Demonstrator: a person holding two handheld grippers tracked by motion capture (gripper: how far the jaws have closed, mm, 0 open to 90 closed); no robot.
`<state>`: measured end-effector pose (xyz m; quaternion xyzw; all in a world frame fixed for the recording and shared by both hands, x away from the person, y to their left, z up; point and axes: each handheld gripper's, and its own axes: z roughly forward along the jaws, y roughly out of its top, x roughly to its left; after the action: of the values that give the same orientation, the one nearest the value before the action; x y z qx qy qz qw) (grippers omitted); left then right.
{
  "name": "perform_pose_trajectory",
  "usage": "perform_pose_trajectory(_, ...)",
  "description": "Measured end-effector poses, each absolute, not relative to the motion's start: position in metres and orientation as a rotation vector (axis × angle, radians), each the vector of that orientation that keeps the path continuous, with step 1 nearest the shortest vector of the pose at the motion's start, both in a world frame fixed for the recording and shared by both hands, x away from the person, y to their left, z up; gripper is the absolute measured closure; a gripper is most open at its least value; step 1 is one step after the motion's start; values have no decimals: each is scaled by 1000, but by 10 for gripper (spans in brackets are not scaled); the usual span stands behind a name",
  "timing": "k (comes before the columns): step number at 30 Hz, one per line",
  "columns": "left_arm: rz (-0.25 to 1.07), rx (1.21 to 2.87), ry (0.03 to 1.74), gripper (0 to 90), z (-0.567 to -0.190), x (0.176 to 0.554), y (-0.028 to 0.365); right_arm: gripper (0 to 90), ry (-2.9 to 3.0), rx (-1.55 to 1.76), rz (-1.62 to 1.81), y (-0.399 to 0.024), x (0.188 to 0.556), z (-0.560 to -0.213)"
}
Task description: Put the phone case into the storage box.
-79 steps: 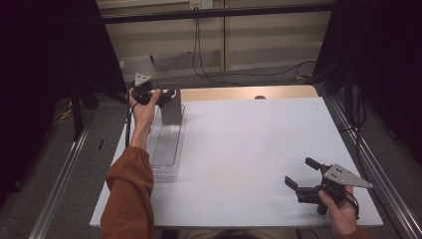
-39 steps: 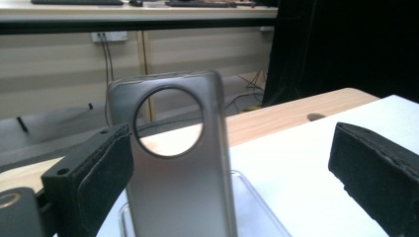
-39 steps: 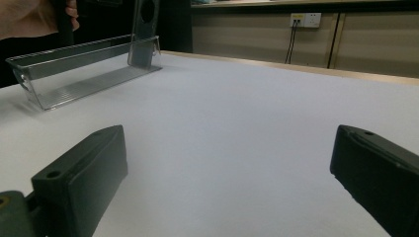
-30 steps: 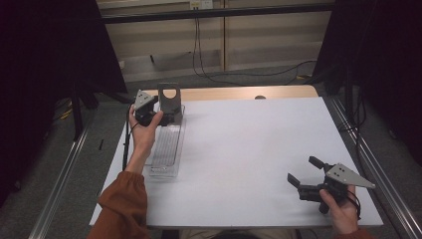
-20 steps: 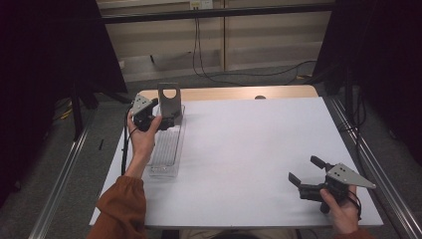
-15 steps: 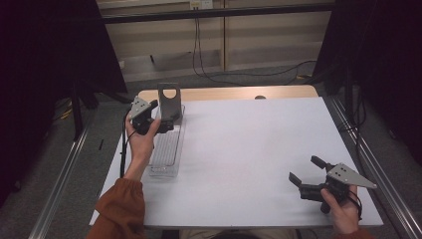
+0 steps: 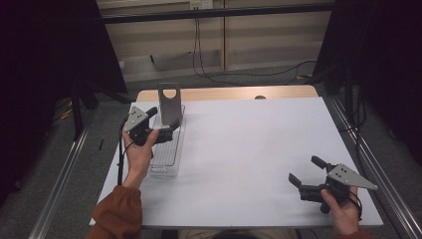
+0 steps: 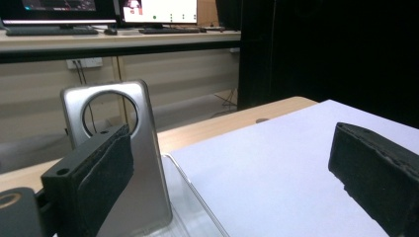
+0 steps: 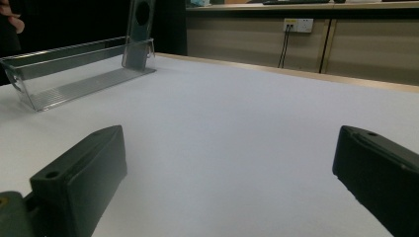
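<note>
Now left gripper (image 7: 161,130) gapes beside metal stand (image 7: 169,102).

White table top (image 7: 249,149), wall sockets (image 9: 296,24), monitors (image 8: 158,10) behind.

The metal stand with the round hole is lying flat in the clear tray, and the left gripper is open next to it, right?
Not quite. The metal stand is standing upright at the far end of the clear tray, not lying flat, as the left gripper view shows. The rest holds: the left gripper is open next to it, jaws apart.
</note>
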<state>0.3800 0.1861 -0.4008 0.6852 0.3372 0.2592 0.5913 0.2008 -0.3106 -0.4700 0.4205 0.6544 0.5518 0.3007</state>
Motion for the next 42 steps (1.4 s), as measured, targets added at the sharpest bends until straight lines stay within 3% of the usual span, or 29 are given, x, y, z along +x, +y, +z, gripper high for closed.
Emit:
perform_pose_trajectory(25, 602, 1612, 736, 46, -419, 336, 185, 0, 1763, 1103, 1457, -310, 200, -471)
perform_pose_trajectory(30, 533, 1559, 746, 46, -423, 325, 189, 0, 1754, 1106, 1459, -310, 200, -471)
perform_pose_trajectory(33, 575, 1587, 732, 45, -426, 315, 190, 0, 1758, 1104, 1458, -310, 200, -471)
perform_pose_trajectory(40, 523, 1613, 740, 43, -432, 304, 197, 0, 1761, 1101, 1462, -309, 199, -470)
perform_pose_trajectory(42, 573, 1617, 761, 41, -435, 299, 200, 0, 1759, 1096, 1461, -310, 199, -470)
